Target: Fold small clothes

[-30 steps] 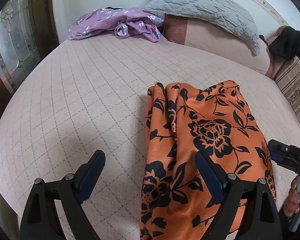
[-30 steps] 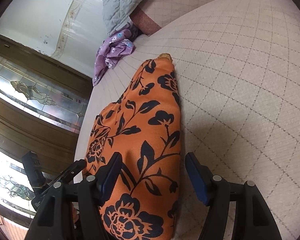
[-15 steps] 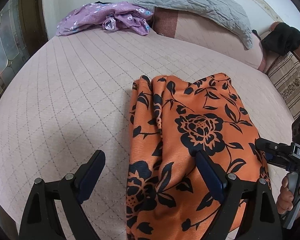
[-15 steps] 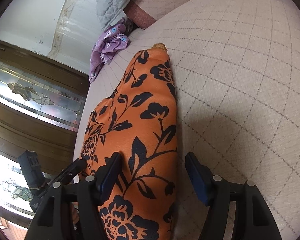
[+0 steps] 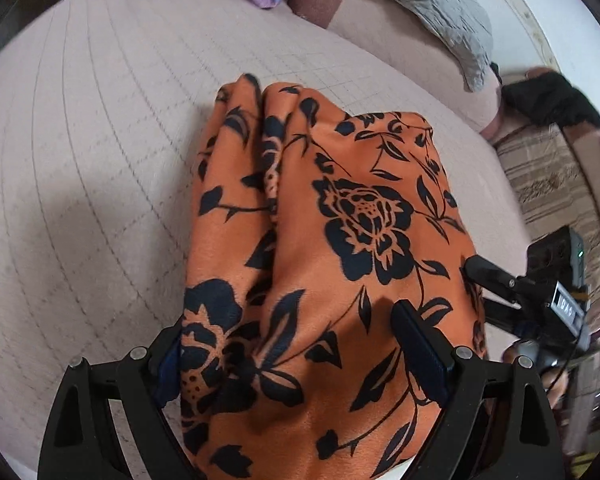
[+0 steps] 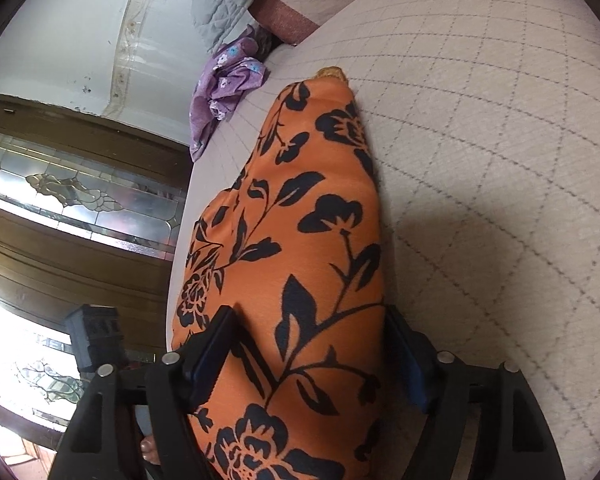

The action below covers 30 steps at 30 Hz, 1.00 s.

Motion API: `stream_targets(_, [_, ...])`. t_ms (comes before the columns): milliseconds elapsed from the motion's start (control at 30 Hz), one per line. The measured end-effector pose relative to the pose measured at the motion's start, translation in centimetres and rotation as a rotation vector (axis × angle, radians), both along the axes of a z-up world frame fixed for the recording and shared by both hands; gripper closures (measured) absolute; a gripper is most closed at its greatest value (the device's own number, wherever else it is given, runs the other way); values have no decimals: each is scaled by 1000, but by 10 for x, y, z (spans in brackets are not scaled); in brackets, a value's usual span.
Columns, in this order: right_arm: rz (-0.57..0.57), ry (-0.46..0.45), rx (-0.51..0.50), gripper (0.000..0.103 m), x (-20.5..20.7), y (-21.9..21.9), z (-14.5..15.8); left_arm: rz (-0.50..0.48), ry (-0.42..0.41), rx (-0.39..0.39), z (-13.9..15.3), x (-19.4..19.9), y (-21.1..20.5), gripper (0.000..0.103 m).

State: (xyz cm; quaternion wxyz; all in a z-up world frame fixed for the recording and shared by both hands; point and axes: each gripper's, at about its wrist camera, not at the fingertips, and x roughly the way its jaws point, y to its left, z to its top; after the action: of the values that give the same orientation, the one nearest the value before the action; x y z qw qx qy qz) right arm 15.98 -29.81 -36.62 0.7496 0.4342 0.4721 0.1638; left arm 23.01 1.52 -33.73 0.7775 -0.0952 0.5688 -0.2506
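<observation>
Garment: I see the orange cloth (image 5: 340, 264) with black flowers and leaves lying on the bed (image 5: 100, 160), folded into a long strip that runs away from both cameras. Its near end fills the bottom of both views.

Garment folds: along its left side in my left view, lengthwise pleats bunch up toward the far end.

Left gripper (image 5: 292, 344): my fingers (image 5: 420, 344) stand wide apart over the near end of the cloth. The right one lies on top of the fabric, the left one sits at the cloth's left edge, partly hidden behind it. I see no pinch on the fabric.

Right gripper (image 6: 308, 352): fingers (image 6: 212, 344) apart, and they have just been opening wider. The cloth lies between them, the left one on the fabric, the right one at the cloth's right edge by the bedcover. The pads are not pressing it.

Hands: a hand (image 5: 556, 380) shows under the right gripper's body in my left view, and a fingertip (image 6: 150, 450) at the bottom of the right view.

Bed: pale quilted cover with a grid of stitched lines.

Farther off: a purple flowered garment (image 6: 224, 84) crumpled at the far side of the bed, beside a grey quilted pillow (image 5: 432, 12).

Containers: none that I can make out.
</observation>
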Motion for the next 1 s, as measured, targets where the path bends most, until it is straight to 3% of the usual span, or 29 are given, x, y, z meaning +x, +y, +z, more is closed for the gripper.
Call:
stream_targets(200, [3,-15,-10,22,8,11,-1,30,43,-87,-4,3,9,12])
stream_targets(367, [18,-53,-59,24,13,24,2,32,37,-104,-5,3,10,12])
stream_targets(433, [26,-66,-89,29,13,30,3,35,19,-79,-5,3,6,17])
stream_targets(600, [20,-85,-109,42,10,33,7,79,8,-57,-2,4,6,49])
stream_targets(767, [20,-121,-146,54,5,36,18,94,-57,6,8,-3,-1,61])
stream_targets(1000, [-11,-212,-200,57,-13,18,46,71,-168,57,35,-20,-32,66])
